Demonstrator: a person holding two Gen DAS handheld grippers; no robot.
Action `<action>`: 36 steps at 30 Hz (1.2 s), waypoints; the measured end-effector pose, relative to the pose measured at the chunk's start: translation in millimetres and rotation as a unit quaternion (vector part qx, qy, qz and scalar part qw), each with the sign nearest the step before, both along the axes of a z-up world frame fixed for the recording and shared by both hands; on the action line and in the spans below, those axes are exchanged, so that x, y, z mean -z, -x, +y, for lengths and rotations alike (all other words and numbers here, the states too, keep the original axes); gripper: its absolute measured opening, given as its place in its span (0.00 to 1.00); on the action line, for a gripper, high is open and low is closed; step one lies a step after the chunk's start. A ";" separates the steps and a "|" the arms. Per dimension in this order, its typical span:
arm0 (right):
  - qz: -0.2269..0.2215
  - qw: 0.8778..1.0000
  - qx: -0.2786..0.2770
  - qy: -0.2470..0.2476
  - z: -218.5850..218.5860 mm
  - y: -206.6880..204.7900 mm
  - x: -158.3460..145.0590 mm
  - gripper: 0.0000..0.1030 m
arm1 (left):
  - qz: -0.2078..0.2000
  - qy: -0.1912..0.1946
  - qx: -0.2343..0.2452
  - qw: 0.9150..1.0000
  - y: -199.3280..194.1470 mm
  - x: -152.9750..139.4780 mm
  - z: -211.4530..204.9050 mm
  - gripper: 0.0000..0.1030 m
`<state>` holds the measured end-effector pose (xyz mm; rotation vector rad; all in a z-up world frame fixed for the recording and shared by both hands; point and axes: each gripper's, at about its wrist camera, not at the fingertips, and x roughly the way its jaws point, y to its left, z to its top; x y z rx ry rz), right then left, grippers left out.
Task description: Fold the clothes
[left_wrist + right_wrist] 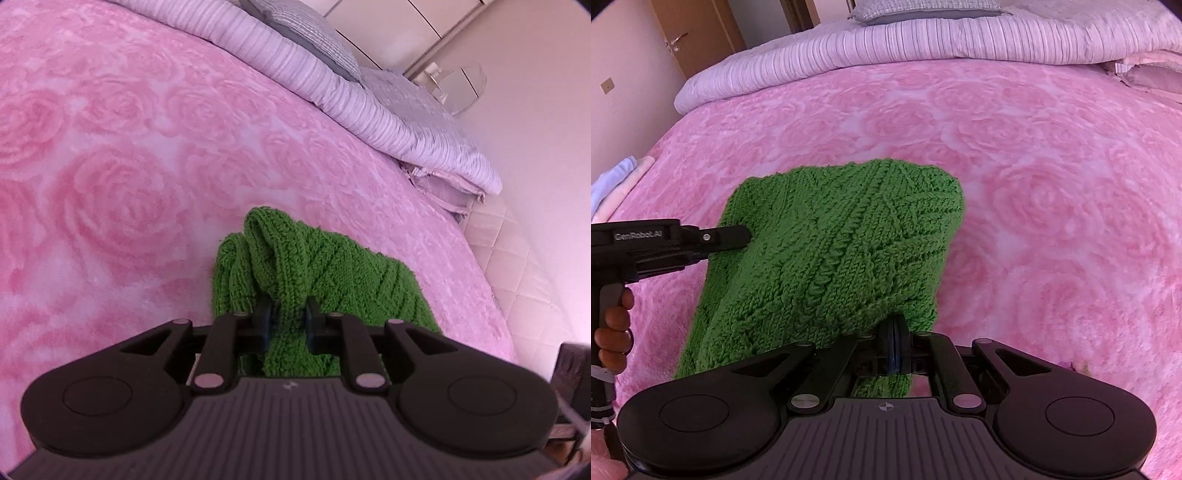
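Note:
A green knitted sweater [834, 243] hangs folded over the pink rose-patterned blanket [1052, 192], held up by both grippers. My right gripper [894, 328] is shut on the sweater's near edge, with its fingertips pressed together on the knit. My left gripper [289, 314] is shut on a bunched fold of the sweater [295, 266], with thick knit filling the gap between its pads. In the right wrist view the left gripper [746, 236] comes in from the left and bites the sweater's left side, with a person's hand [613, 328] on its handle.
A ribbed lilac duvet [886, 48] and grey pillows [306, 33] lie along the head of the bed. Folded pale clothes [617, 177] sit at the bed's left edge. A wooden door [698, 40] stands behind. The mattress edge [506, 258] and a wall lie to the right.

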<state>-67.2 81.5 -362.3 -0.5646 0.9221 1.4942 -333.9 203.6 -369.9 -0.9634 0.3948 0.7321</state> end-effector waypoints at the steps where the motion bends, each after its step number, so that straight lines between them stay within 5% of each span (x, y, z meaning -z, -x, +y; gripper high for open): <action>1: 0.005 1.000 0.003 -0.004 -2.4 -2.3 0.3 0.06 | -0.004 0.002 -0.004 1.000 3.7 -3.6 -6.3 0.14; 10: 0.054 0.997 0.047 -0.028 -62.2 -26.9 1.9 0.07 | -0.039 0.073 -0.029 0.996 54.5 -3.8 -102.4 0.18; 16: 0.079 0.995 0.066 -0.007 -94.4 -25.8 7.5 0.08 | -0.081 0.125 -0.047 0.988 54.1 16.9 -113.6 0.20; 19: 0.075 0.995 0.066 -0.012 -98.6 -20.1 2.4 0.08 | -0.081 0.105 -0.045 0.990 52.5 10.9 -114.1 0.05; 24: 0.052 0.998 0.028 -0.026 -99.1 5.1 -11.4 0.08 | -0.038 0.021 -0.042 0.998 64.1 -16.9 -128.1 0.04; 29: 0.020 1.000 0.007 -0.017 -98.2 26.9 -8.2 0.08 | -0.020 0.047 -0.036 0.998 67.7 3.7 -134.5 0.04; 36: 0.041 0.998 0.048 0.001 -104.6 -4.1 -3.0 0.08 | -0.016 0.044 -0.042 0.998 70.3 17.3 -126.8 0.05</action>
